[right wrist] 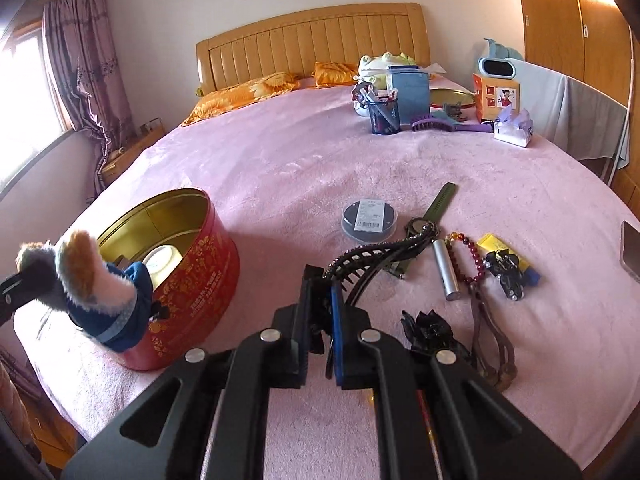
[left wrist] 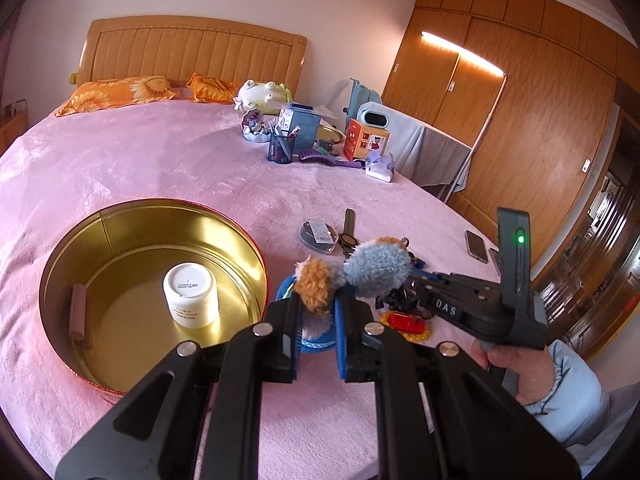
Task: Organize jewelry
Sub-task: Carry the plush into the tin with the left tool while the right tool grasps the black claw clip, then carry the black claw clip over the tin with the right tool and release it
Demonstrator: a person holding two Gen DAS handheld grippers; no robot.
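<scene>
Black linkage arms fill the bottom of each wrist view. Clenched between its blue pads, the left hand-held gripper grasps a furry plush charm in orange, grey and blue; just to its left stands the round red tin, gold inside, holding a white jar. Over on the other side, the right hand-held gripper is clamped on a black beaded hair comb, which arcs forward from its tips. Ahead and to its right on the pink bed lie a green-strapped watch, a silver tube, a dark red bead bracelet, and what looks like a black hair clip.
</scene>
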